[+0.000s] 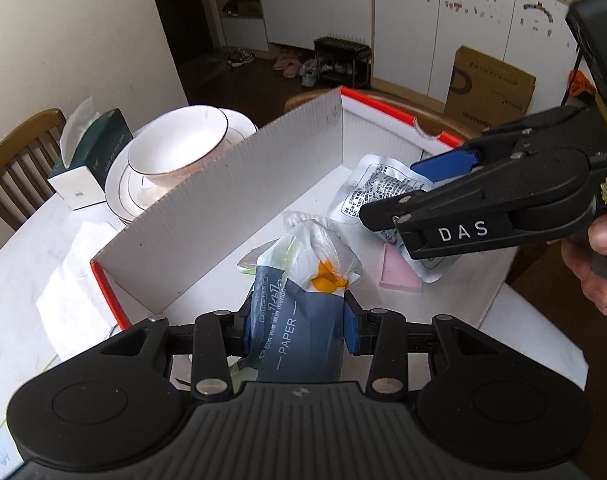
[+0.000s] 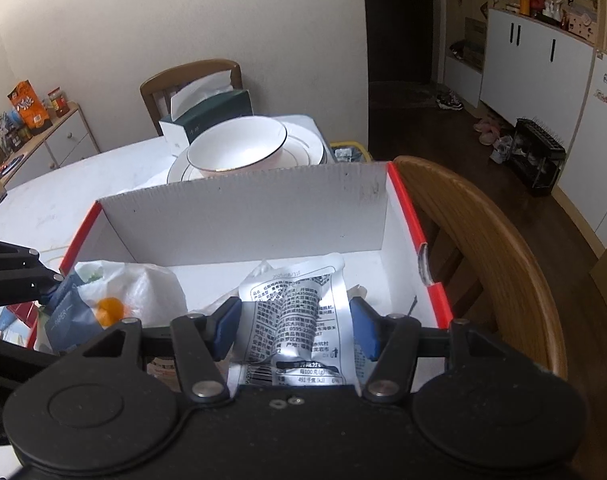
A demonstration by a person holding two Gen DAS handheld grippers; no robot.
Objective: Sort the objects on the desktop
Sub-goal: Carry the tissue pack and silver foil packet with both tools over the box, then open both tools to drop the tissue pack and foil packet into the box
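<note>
My left gripper (image 1: 299, 330) is shut on a dark blue tissue pack (image 1: 299, 320) printed "PAPER", held over the near end of a white cardboard box (image 1: 223, 200) with red edges. A white plastic bag (image 1: 323, 248) with something orange inside rests against the pack's far end. My right gripper (image 2: 295, 328) is shut on a crinkled silver foil pouch (image 2: 299, 304) above the box (image 2: 243, 220). In the left wrist view the right gripper (image 1: 407, 192) reaches in from the right with the pouch (image 1: 367, 188). A pink pad (image 1: 399, 272) lies on the box floor.
A white bowl (image 1: 175, 148) sits on stacked plates behind the box's tall wall, beside a dark green tissue box (image 1: 91, 160). Crumpled white paper (image 1: 75, 280) lies on the table left of the box. A wooden chair back (image 2: 503, 240) curves around the box's right side.
</note>
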